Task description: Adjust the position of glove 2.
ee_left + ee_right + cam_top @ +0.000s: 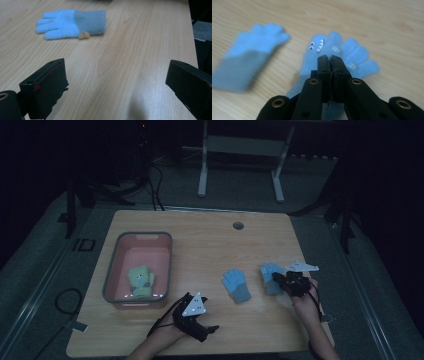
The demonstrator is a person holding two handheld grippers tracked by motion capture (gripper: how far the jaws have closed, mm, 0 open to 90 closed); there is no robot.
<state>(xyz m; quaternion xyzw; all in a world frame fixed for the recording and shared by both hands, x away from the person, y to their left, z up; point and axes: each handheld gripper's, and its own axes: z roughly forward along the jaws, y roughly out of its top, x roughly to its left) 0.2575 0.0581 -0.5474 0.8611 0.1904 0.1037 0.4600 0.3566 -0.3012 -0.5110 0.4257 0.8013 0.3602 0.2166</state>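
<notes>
- Right gripper (331, 58) clenched on the blue glove with a face (342, 50), right of the plain blue glove (236, 285).
- Left gripper (200, 322) released, empty, nearer than that glove.
- Pick-up step, apparently; next: lift, carry left to the pink bin (111, 270).

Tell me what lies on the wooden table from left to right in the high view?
Grey-rimmed pink plastic bin holding a yellow-green knitted glove → left tool, open → light blue knitted glove with grey cuff → second light blue knitted glove, pinched by the shut right tool.
</notes>
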